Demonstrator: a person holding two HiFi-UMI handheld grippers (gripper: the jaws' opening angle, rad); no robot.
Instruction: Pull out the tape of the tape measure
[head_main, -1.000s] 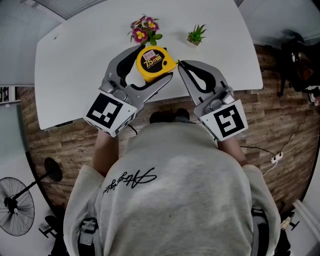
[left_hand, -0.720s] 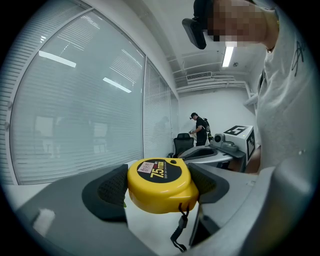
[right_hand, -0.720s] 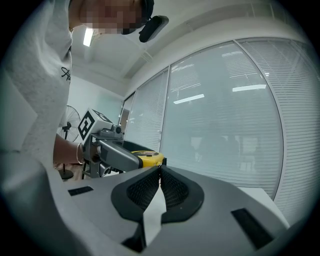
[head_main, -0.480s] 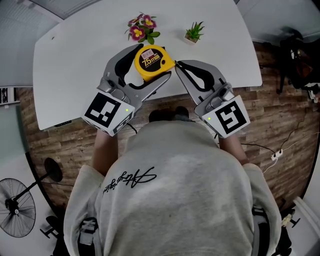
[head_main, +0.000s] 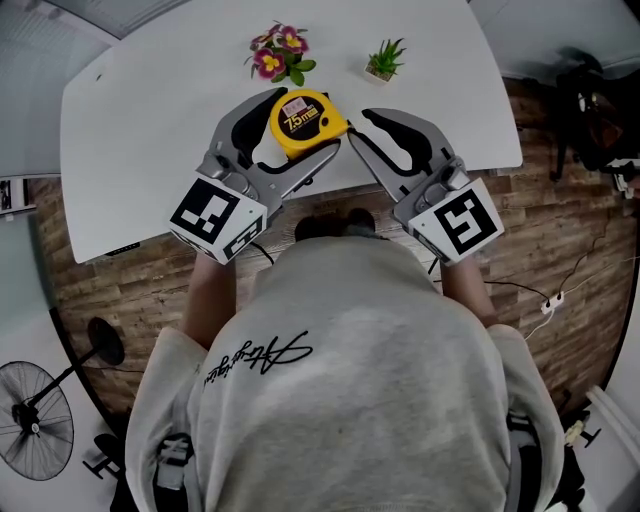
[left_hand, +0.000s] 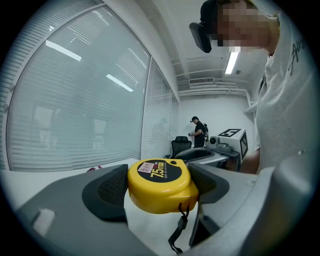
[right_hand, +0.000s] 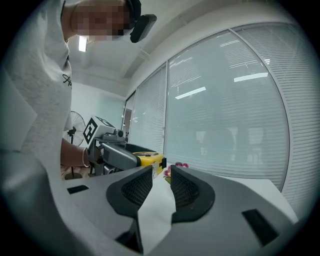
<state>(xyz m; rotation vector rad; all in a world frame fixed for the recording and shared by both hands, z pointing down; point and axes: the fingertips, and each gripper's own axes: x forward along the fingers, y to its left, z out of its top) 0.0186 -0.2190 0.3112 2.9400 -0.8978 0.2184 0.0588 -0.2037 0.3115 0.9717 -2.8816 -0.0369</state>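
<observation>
Tape measure (head_main: 303, 122) upper centre of head view, over bench (head_main: 150, 130) edge, clamped in left claw (left_hand: 159, 186). Hard, slick case; spring likely resists. Jaws of right claw (right_hand: 161, 187) just opening, nothing between; best pinch end hook (head_main: 347, 128).

Flowers (head_main: 277, 58) behind tape measure (head_main: 305, 122); plant (head_main: 384, 60) further right.

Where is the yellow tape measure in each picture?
Head view: the tape measure is at top centre, clamped in the left gripper.
Left gripper view: it is big and low in the middle, between the two pads.
Right gripper view: it is small, just left of centre.
Shared landmark: the white table shows in all three.
</observation>
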